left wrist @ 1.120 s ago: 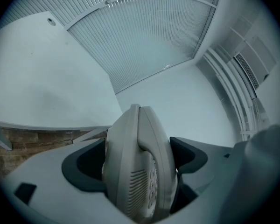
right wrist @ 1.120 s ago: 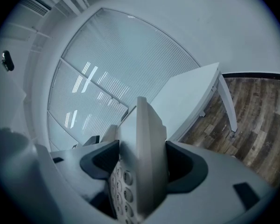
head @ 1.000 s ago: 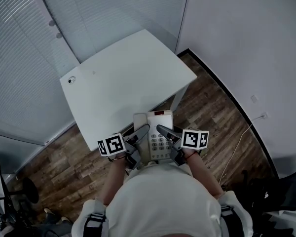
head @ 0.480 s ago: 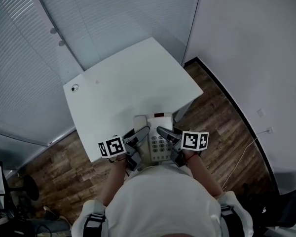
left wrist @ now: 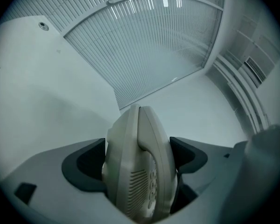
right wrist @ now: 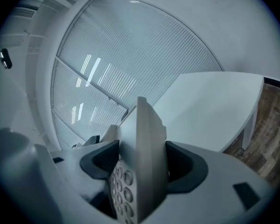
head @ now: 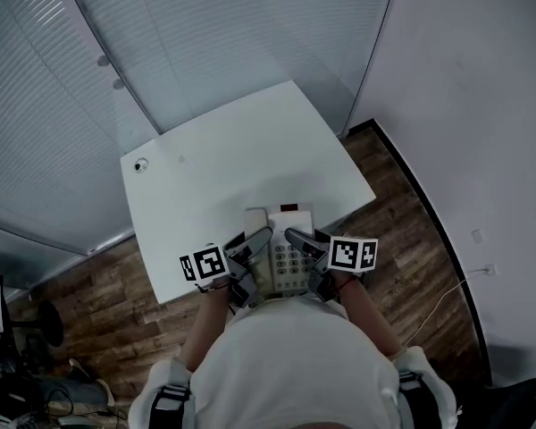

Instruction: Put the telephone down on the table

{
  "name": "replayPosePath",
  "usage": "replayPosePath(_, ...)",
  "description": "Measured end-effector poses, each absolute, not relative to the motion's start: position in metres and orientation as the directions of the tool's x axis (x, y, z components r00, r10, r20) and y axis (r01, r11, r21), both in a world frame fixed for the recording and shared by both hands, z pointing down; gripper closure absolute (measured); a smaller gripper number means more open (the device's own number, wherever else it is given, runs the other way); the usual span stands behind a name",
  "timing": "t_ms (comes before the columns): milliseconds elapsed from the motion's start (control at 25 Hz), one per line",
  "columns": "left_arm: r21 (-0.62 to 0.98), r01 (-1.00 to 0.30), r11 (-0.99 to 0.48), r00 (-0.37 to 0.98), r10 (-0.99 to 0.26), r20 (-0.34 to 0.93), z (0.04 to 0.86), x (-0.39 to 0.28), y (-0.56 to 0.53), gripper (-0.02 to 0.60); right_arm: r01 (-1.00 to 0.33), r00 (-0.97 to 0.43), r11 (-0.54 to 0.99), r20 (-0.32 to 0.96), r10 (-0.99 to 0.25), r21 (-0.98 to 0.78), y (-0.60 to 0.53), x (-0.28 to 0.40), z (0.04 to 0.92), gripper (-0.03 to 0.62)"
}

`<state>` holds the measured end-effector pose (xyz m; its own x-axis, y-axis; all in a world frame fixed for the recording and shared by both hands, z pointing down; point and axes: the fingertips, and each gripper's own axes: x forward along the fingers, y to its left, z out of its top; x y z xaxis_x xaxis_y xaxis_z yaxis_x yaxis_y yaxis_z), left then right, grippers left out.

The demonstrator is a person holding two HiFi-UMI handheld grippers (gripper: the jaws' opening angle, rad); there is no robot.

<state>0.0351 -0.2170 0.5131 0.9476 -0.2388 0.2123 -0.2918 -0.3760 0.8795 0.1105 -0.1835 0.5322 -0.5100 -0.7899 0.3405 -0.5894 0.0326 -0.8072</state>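
Left hand-held gripper point(head: 257, 239) and right hand-held gripper point(head: 297, 237) clamp the beige push-button desk telephone point(head: 288, 262) from either side in the head view, at the near edge of the white rectangular worktop point(head: 232, 164). In the left gripper view, dark pads point(left wrist: 86, 164) squeeze the handset side. In the right gripper view, the jaws pinch the keypad side, with brown wooden floor point(right wrist: 275, 120) beyond the worktop.

Right gripper point(right wrist: 141, 166) clamped on telephone point(right wrist: 148, 134), dark pads point(right wrist: 101, 160) tight against both faces. Keypad point(right wrist: 121, 185) showing on gripper's left side, low. White worktop point(right wrist: 210, 108) ahead and right of gripper. Wooden floor point(right wrist: 273, 125) far right. Blinds point(right wrist: 130, 50) ahead, above.
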Motion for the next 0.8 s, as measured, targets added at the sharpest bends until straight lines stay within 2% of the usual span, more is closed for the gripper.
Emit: replayPosePath(800, 0.884, -0.368, -0.289, 0.876, -0.426, 0.225, 0.533, 0.068, -0.299, 0.172, -0.572, -0.661, 0.14, 0.353, -0.662, -0.808, -0.281, 0.148, 0.551, 0.279)
